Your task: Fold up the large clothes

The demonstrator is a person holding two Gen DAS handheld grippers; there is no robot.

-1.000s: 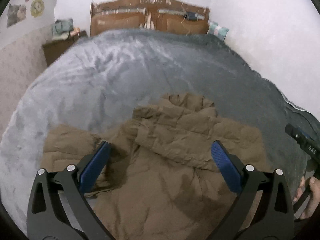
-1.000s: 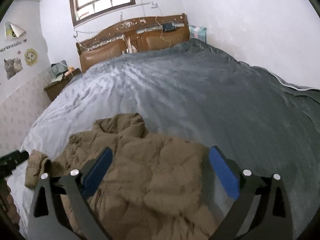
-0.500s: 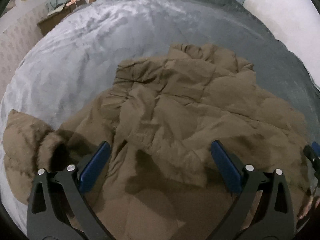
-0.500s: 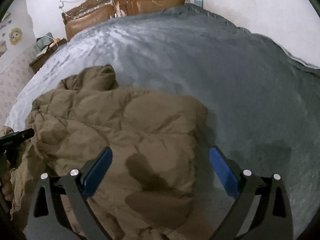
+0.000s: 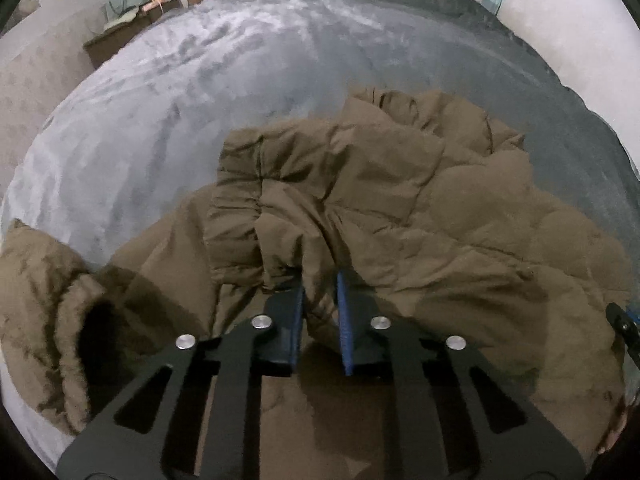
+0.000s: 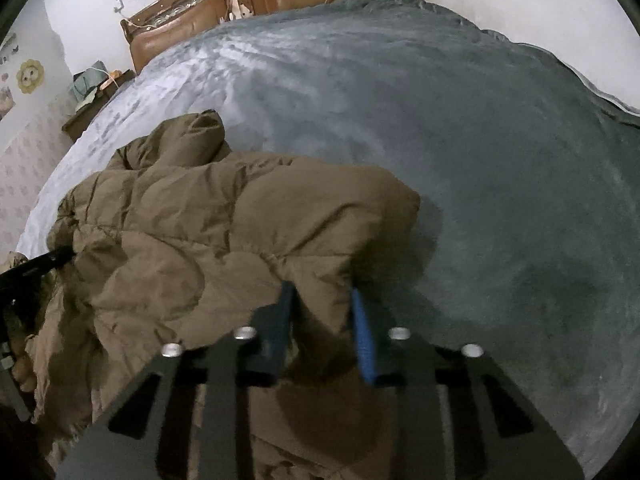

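Note:
A brown padded jacket lies crumpled on the grey bed cover, its hood toward the headboard. My left gripper is shut on a pinched ridge of the jacket's fabric near its middle front. In the right wrist view the same jacket fills the left half. My right gripper sits at the jacket's right edge; its jaws are closing and the blue pads press a thick fold of fabric between them. A sleeve with a dark cuff opening lies at the lower left.
The grey bed cover stretches far and right of the jacket. A brown headboard stands at the far end, a wooden nightstand with clutter at the far left. White walls run along the right side.
Both grippers came down onto the jacket with jaws wide apart, then closed: the left pinched fabric near the middle, the right took a fold at the right edge, bunching the cloth.

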